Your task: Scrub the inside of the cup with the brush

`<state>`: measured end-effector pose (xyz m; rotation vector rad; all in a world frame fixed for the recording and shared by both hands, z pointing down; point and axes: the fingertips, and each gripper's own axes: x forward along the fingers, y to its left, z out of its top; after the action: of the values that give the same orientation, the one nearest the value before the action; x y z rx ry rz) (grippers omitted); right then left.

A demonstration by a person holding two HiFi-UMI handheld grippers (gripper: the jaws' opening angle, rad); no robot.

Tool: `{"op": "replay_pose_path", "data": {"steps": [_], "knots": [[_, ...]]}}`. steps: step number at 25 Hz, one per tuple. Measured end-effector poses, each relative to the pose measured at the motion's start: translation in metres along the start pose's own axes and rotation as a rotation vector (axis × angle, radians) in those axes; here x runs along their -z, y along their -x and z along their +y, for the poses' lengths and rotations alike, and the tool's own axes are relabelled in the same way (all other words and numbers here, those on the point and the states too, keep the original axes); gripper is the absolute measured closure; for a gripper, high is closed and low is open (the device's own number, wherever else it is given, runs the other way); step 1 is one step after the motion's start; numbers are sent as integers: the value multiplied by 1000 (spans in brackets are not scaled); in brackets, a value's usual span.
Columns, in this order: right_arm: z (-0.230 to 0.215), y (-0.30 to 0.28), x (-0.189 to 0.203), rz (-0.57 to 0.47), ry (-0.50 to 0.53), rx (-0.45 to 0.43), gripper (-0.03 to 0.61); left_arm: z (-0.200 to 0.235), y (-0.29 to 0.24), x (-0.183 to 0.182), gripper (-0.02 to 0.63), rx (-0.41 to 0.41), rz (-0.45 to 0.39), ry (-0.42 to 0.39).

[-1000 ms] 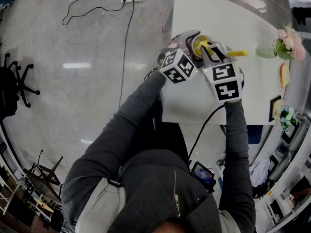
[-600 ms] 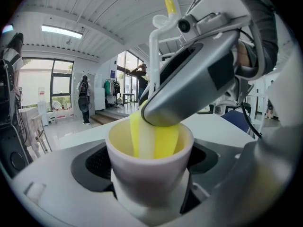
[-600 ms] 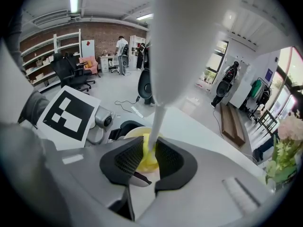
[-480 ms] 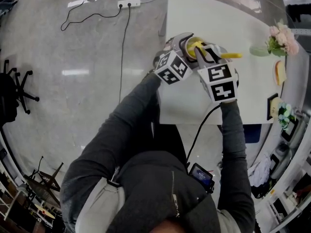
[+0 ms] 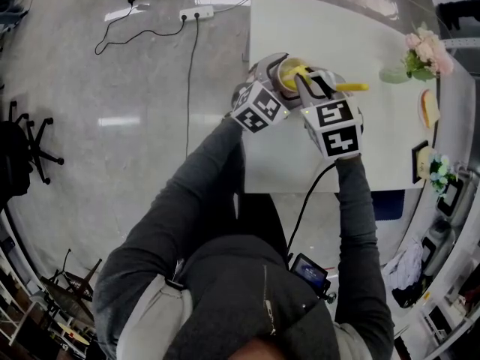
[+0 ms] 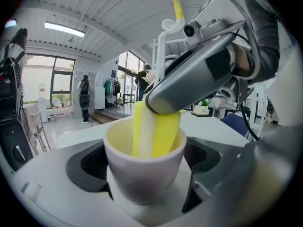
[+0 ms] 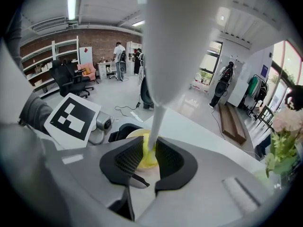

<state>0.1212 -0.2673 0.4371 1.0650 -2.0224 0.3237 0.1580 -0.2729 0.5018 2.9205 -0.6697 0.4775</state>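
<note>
A cup (image 5: 289,70), white outside and yellow inside, sits between the pads of my left gripper (image 5: 279,73) at the table's near left corner. In the left gripper view the cup (image 6: 142,174) is pressed by both pads, with the left gripper (image 6: 144,162) shut on it; its jaws have just been opening slightly. The brush's yellow sponge head (image 6: 154,131) is down inside the cup. My right gripper (image 5: 311,82) comes from the right and above. The right gripper (image 7: 150,157) is shut on the brush's white handle (image 7: 163,56), above the cup (image 7: 137,137).
The white table (image 5: 360,36) carries a vase of pink flowers (image 5: 424,51) and small items (image 5: 429,107) along its right edge. A power strip (image 5: 196,11) with cables lies on the floor to the left, and an office chair (image 5: 22,148) stands far left.
Both grippers stay together at the cup. The right gripper has tilted a little with the brush in the cup. The head view itself has shifted slightly.
</note>
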Motion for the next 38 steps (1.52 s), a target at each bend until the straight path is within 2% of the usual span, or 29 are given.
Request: {"op": "replay_pose_path", "data": {"steps": [11, 16, 24, 28, 33, 38], "knots": [[-2, 27, -11, -73, -24, 9, 491, -8, 37, 0, 135, -51, 2, -6], [-3, 47, -26, -127, -33, 26, 489, -8, 58, -17, 135, -49, -7, -1], [-17, 96, -27, -206, -71, 92, 488, -24, 78, -44, 146, -58, -49, 21], [-21, 123, -13, -239, -122, 124, 488, -37, 88, -52, 223, -77, -65, 40], [-20, 150, 21, -262, -222, 156, 485, -61, 103, -57, 272, -86, -99, 81], [-7, 163, 63, -261, -332, 160, 485, -87, 119, -54, 378, -105, -125, 119]]}}
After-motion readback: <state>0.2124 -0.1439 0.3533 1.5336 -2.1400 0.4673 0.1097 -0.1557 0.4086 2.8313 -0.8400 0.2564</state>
